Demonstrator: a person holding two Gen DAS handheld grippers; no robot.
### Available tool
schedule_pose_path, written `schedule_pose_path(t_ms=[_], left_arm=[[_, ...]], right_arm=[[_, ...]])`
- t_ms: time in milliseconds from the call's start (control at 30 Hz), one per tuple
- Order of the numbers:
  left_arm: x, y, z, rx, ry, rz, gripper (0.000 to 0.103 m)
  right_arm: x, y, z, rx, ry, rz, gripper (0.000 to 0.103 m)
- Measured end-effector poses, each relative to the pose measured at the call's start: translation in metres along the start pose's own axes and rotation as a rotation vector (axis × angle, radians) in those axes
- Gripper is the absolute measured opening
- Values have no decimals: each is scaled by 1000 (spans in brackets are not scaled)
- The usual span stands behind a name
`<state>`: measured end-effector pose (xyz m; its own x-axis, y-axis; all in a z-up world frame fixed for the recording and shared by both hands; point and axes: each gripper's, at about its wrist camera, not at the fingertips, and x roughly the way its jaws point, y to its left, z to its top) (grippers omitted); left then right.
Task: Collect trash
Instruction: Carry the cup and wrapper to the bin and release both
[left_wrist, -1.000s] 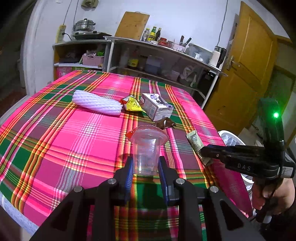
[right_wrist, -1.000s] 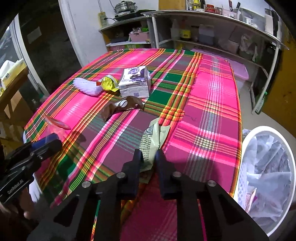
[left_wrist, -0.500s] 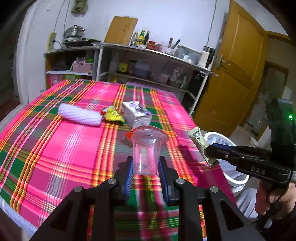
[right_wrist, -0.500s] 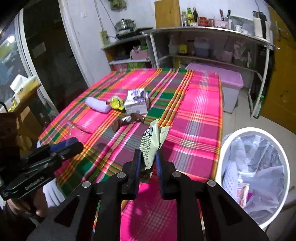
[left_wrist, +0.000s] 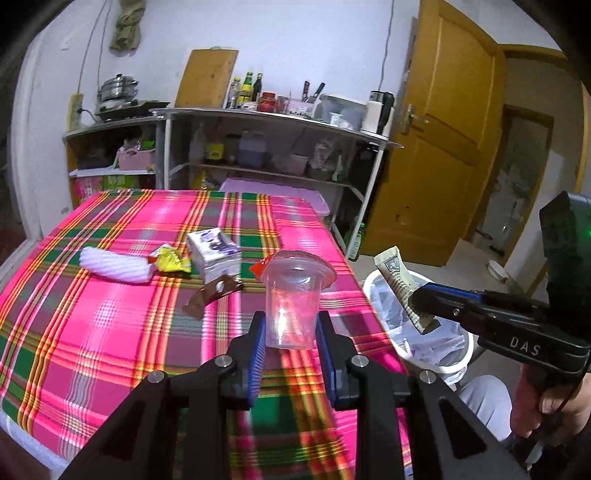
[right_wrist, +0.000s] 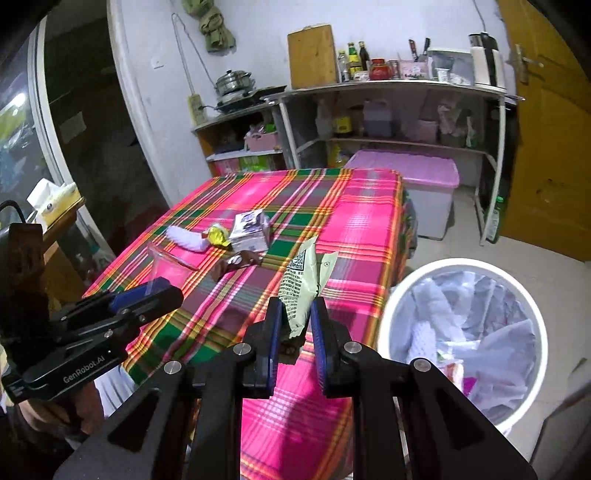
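My left gripper is shut on a clear plastic cup, held upright above the near part of the plaid table. My right gripper is shut on a pale green snack wrapper, lifted off the cloth near the table's right edge. The same wrapper shows in the left wrist view, pinched in the right gripper above the white bin. The left gripper with the cup appears at the left of the right wrist view.
On the table lie a white foam sleeve, a yellow wrapper, a small carton and a brown wrapper. The bin, lined with a bag and holding trash, stands on the floor right of the table. Shelves and a pink-lidded box stand behind.
Both grippers have risen and drawn back from the table with their loads. The wrapper has left the cloth and now hangs near the bin. More of the room shows.
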<state>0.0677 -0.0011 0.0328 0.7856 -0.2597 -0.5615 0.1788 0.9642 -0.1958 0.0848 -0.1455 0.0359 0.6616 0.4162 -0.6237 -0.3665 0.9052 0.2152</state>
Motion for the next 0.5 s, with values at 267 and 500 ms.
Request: schedule_pose_path(t_ms=[267, 500], left_arm=[[11, -27, 6, 46, 10, -35, 27], [29, -48, 12, 79, 21, -76, 27]], right_arm=[[-17, -26, -4, 45, -29, -44, 17], [-29, -51, -8, 86, -46, -98, 17]])
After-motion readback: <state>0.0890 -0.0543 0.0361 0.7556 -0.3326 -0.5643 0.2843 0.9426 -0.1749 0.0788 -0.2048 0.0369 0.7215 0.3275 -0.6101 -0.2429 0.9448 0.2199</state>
